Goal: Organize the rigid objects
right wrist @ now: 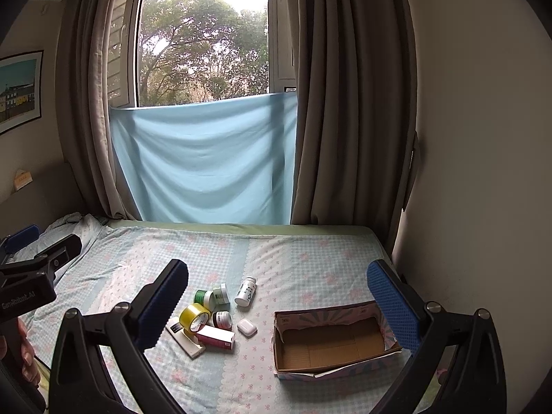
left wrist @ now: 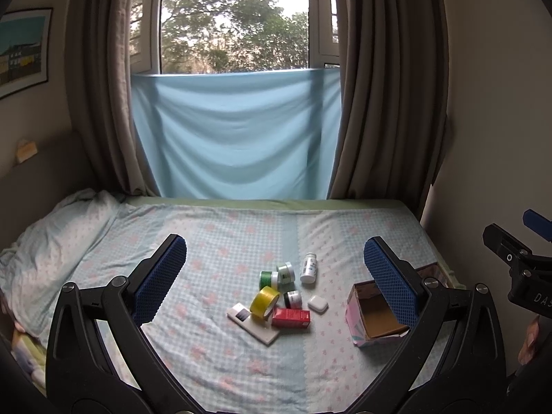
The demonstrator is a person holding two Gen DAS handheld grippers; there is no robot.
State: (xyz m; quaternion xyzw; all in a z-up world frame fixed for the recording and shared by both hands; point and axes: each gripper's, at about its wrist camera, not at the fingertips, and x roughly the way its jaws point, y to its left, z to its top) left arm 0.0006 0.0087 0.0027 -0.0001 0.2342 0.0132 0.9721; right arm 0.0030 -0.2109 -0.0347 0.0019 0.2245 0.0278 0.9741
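So nothing's been grabbed yet. Both tools hang above the bed [left wrist: 241, 362], jaws spread wide and empty: the left hand-held gripper [left wrist: 276, 276] and the right hand-held gripper [right wrist: 277, 296].

The stuff sits in one loose pile, dead ahead of the left one and a bit left of centre for the right one: a tape roll [right wrist: 195, 317] leaning on a flat white box [right wrist: 186, 339], a red box [right wrist: 215, 337], three small jars, a white bottle [right wrist: 245, 291] lying on its side, and an earbud case [right wrist: 247, 327] just beside the red box.

The empty box [right wrist: 331, 341] sits open side up, ahead and right of both, near the pile but apart from it. My guess is it's parked there so each item only needs a short hop. The bottle or case look like the easiest first picks, since they're on the pile's box-side edge.
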